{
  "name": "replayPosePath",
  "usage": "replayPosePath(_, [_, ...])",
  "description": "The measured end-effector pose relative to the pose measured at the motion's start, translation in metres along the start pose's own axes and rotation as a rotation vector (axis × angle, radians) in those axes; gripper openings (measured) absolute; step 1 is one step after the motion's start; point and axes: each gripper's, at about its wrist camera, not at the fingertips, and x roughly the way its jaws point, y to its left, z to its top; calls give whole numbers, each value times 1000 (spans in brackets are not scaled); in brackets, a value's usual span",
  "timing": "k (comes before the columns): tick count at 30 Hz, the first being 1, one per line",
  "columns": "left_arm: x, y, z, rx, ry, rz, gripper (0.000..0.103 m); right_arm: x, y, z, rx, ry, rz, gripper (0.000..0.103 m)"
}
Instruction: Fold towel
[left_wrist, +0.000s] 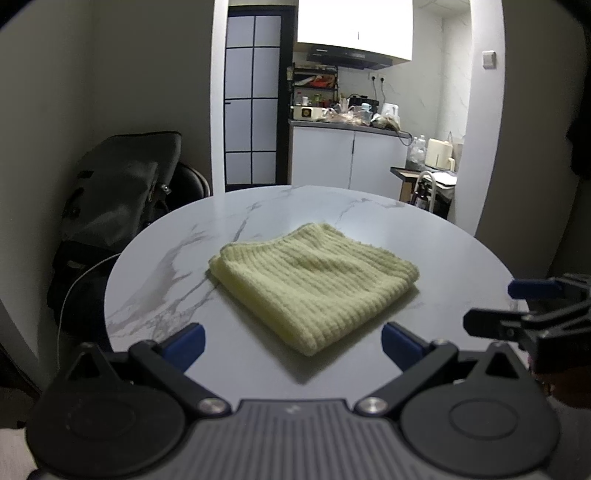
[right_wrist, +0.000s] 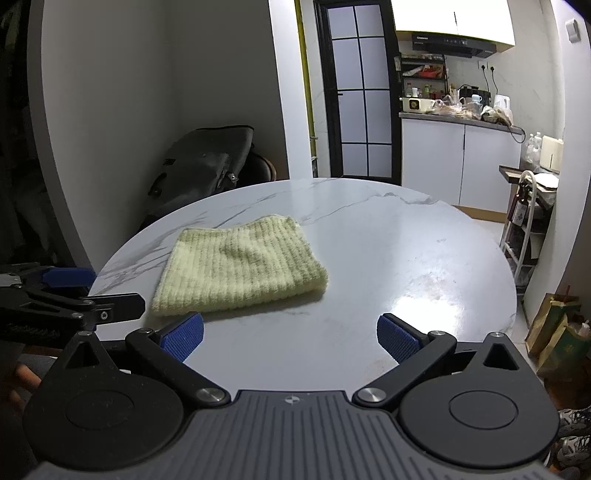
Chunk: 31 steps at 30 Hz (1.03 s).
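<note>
The round marble worktop (left_wrist: 155, 258) carries only one thing, the yellow-green towel (left_wrist: 314, 284). It lies flat near the middle and is folded already into a thick, nearly square packet with several layers at its edges. In the left wrist view one corner of the towel points toward the camera, at 6 o'clock, so the towel lies straight ahead at 12 o'clock from the left tool (left_wrist: 293, 343). In the right wrist view the towel (right_wrist: 240, 266) lies at about 10 o'clock from the right tool (right_wrist: 290, 336), well to the left of its line.

Both tools hover at the near edge of the worktop with the blue pads spread wide, and they hold nothing. The left tool is the nearer one and is aimed at the towel; its pads stand on both sides of the near corner. I judge that any further fold begins with the left tool, while the right tool must first swing to the left.
</note>
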Motion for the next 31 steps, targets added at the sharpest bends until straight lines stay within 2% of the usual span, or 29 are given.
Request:
replayPosePath(24, [0,4,-8,0,18,7,103,0,13,-2,-25,14,24,103])
replayPosePath(31, [0,6,-5,-7,-6,2,103,3,13,1,-33,15,28,103])
